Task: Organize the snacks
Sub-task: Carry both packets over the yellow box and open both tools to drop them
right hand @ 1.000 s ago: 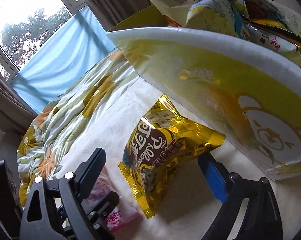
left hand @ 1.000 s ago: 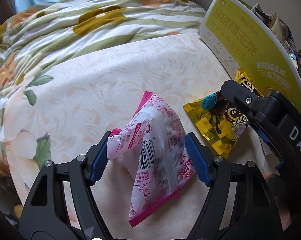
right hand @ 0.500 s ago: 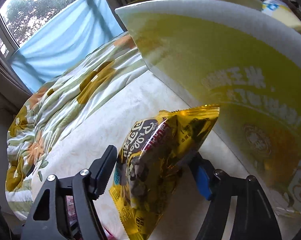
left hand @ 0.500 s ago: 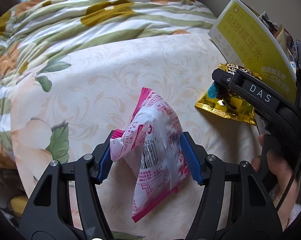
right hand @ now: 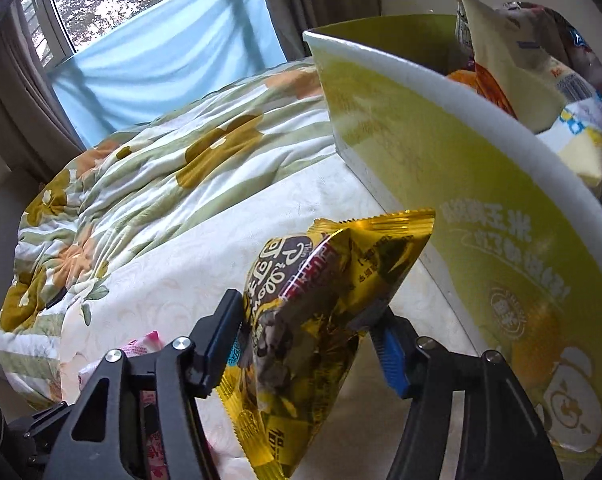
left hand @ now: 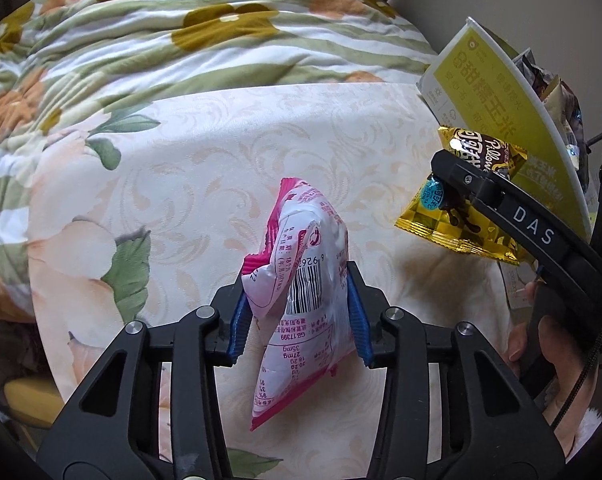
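Left hand-held gripper [left hand: 297, 312]: clamped at its narrowest on the pink-and-white snack packet [left hand: 301, 300], blue pads pressing both sides of the crumpled film, the packet's lower corner hanging below the jaws just above the bed cover [left hand: 205, 168]. Right hand-held gripper [right hand: 313, 336]: jaws closing on the gold snack packet [right hand: 317, 320], which sits pinched between them and appears lifted clear of the cover; in the left view the same packet shows beyond that gripper's arm. Step in hand, as judged: both packets picked up, transfer to the yellow carton [right hand: 481, 216] not yet made. The carton stands just beside the gold packet, its rim higher than either packet and its interior already crowded with other snack bags [right hand: 533, 92]. Next move calls for raising each packet above the rim before carrying it across, the right one first as the nearer, then releasing over a free gap. Condition of goods: pink packet puffed and creased, barcode and printed table facing the camera, sealed edge crimped; gold packet glossy foil, brown lettering, folded at the grip, no tear visible
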